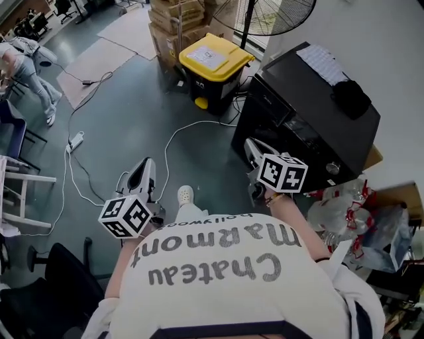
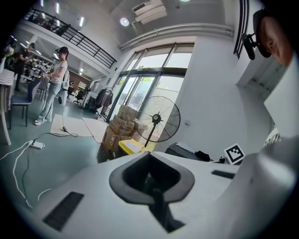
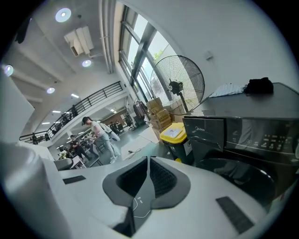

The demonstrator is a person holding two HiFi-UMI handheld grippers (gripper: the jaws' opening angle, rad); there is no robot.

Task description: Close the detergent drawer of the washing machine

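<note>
The black washing machine stands at the upper right of the head view, its front towards me. In the right gripper view its detergent drawer, a dark panel at the top left of the front, seems to stand out a little above the round door. My right gripper hovers just short of the machine's front, jaws together and empty. My left gripper is over the bare floor well to the left of the machine, shut on nothing.
A black bin with a yellow lid, stacked cardboard boxes and a standing fan are beyond the machine's left side. A white cable and power strip lie on the floor. Plastic bags crowd the right. A person stands far left.
</note>
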